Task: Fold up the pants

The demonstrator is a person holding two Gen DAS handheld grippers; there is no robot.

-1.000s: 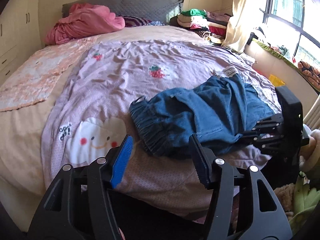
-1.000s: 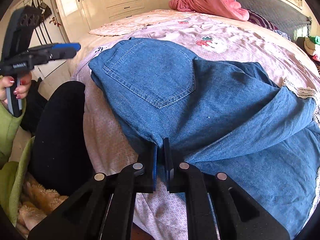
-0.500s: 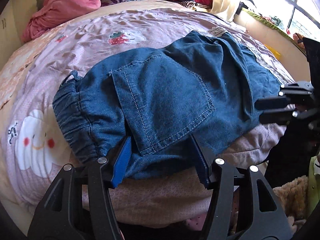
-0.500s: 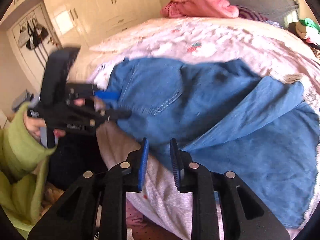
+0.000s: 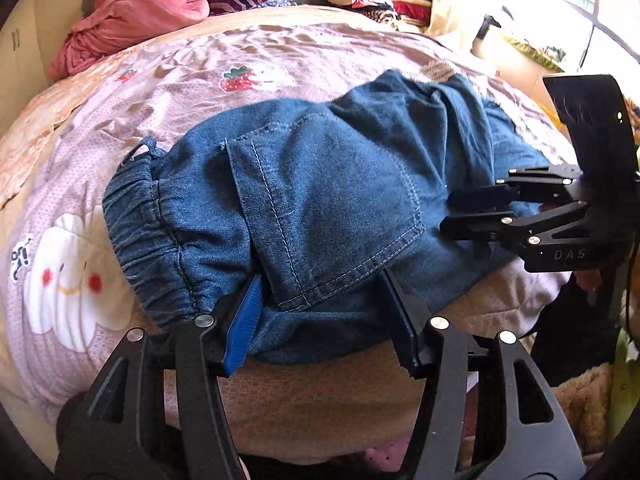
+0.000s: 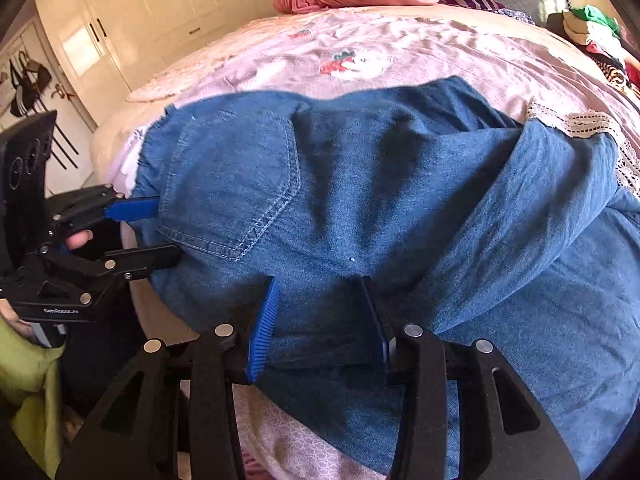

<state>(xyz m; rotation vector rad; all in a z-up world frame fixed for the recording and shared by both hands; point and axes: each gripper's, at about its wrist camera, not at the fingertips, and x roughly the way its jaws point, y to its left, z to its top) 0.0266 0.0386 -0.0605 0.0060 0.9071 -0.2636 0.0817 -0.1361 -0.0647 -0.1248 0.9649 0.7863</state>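
Both hand-held grippers are at the near edge of the bed (image 5: 280,400). At the left, my left hand-held gripper (image 5: 320,312) has its jaws apart, and the waist end of the denim pants (image 5: 320,184) lies between them; I cannot tell whether the pads press the cloth. The elastic waistband (image 5: 160,240) is just left of its blue pad, and the back pocket (image 5: 328,208) faces up. The pants lie on the pink bedspread (image 5: 200,68), stretching to the right. At the right, my right hand-held gripper (image 6: 320,320) has just been opening; its jaws now stand apart, with denim lying loose between them.
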